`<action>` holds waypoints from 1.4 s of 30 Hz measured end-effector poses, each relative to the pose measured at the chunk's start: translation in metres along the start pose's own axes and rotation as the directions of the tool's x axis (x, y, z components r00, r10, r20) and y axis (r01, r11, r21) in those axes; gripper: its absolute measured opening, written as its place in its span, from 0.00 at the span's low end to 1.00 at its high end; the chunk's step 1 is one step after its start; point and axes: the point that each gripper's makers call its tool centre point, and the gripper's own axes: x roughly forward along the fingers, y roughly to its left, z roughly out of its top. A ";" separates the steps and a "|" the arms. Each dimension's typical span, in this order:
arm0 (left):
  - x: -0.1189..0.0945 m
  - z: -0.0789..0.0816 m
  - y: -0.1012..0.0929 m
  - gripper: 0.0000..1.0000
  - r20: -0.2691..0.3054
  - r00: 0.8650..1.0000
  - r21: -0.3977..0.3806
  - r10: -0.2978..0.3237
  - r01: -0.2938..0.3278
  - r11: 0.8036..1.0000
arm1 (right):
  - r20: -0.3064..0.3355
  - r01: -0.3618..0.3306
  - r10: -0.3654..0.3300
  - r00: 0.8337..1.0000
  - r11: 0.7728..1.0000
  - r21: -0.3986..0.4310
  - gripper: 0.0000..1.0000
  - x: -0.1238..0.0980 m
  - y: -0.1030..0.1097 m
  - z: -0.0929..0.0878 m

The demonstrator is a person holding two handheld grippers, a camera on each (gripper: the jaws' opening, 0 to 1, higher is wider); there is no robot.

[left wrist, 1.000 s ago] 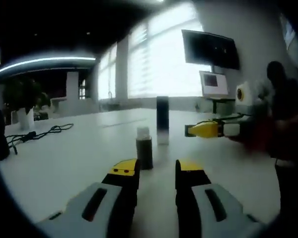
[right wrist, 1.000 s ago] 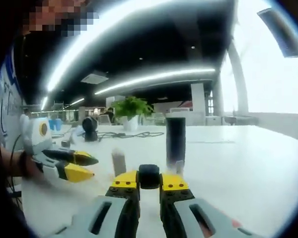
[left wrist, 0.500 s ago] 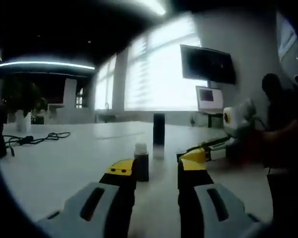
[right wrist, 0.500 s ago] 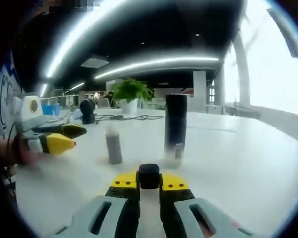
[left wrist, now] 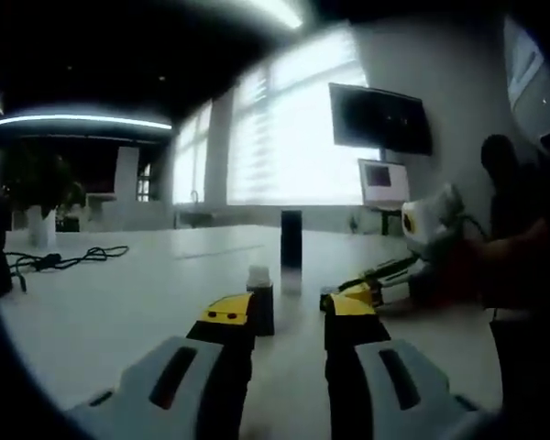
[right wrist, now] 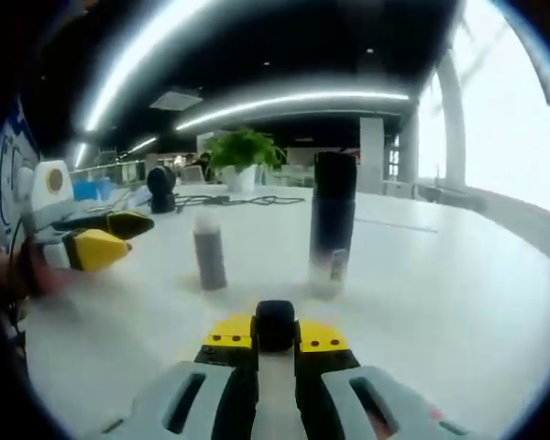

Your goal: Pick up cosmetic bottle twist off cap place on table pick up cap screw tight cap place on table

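A small dark cosmetic bottle point(left wrist: 259, 299) with a bare white neck stands upright on the white table point(left wrist: 119, 302), just beyond the left jaw tip of my left gripper point(left wrist: 289, 310). That gripper is open with nothing between its jaws. In the right gripper view the bottle point(right wrist: 209, 259) stands ahead and to the left. My right gripper point(right wrist: 275, 334) is shut on a small black cap point(right wrist: 275, 321), low over the table. The right gripper point(left wrist: 359, 291) enters the left gripper view from the right, close to the table. The left gripper point(right wrist: 99, 240) shows at the left, jaws apart.
A tall black cylinder point(right wrist: 334, 220) stands on the table behind the bottle, also seen as a cylinder point(left wrist: 291, 240) in the left gripper view. A black cable point(left wrist: 64, 259), a potted plant point(right wrist: 243, 154) and a dark round object point(right wrist: 161, 186) lie farther off. A person point(left wrist: 522, 238) stands at the right.
My right gripper, still holding the cap, has come down toward the table and nearer the left gripper. Both cameras have dropped lower. The bottle has stayed standing on the table.
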 end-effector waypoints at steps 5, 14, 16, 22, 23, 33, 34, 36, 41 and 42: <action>0.000 0.000 0.001 0.20 -0.003 1.000 0.004 0.006 -0.006 1.000 | -0.012 -0.014 0.014 1.000 1.000 -0.020 0.14 -0.001 0.003 -0.003; 0.000 0.001 0.002 0.21 -0.005 1.000 0.002 0.005 -0.005 1.000 | 0.104 -0.079 0.081 0.991 0.997 -0.019 0.30 -0.013 0.011 0.015; 0.000 0.001 0.004 0.21 -0.005 1.000 -0.001 0.009 -0.009 1.000 | 0.149 -0.101 0.104 0.983 0.995 -0.025 0.31 -0.020 0.014 0.022; -0.011 0.011 0.004 0.22 0.035 0.999 -0.041 0.014 -0.013 0.999 | 0.202 -0.135 0.139 0.969 0.990 -0.037 0.32 -0.041 0.011 0.025; -0.014 0.011 0.003 0.22 0.034 0.999 -0.037 0.013 -0.012 0.999 | 0.210 -0.140 0.146 0.967 0.989 -0.040 0.32 -0.045 0.010 0.026; -0.035 0.010 -0.004 0.22 0.029 0.998 -0.015 0.048 -0.047 0.999 | 0.320 -0.194 0.208 0.924 0.978 -0.075 0.35 -0.070 0.020 0.039; -0.038 0.013 -0.004 0.22 0.049 0.997 -0.022 0.054 -0.053 0.998 | 0.317 -0.196 0.210 0.925 0.978 -0.076 0.35 -0.071 0.022 0.038; -0.042 0.017 -0.003 0.22 0.068 0.996 -0.041 0.063 -0.060 0.997 | 0.304 -0.171 0.186 0.934 0.982 -0.076 0.33 -0.074 0.018 0.033; -0.039 0.012 -0.002 0.22 0.049 0.995 -0.004 0.085 -0.085 0.996 | 0.324 -0.161 0.172 0.930 0.985 -0.062 0.31 -0.074 0.012 0.037; -0.039 0.010 -0.002 0.22 0.040 0.996 0.007 0.084 -0.085 0.996 | 0.323 -0.159 0.171 0.931 0.985 -0.062 0.31 -0.074 0.012 0.036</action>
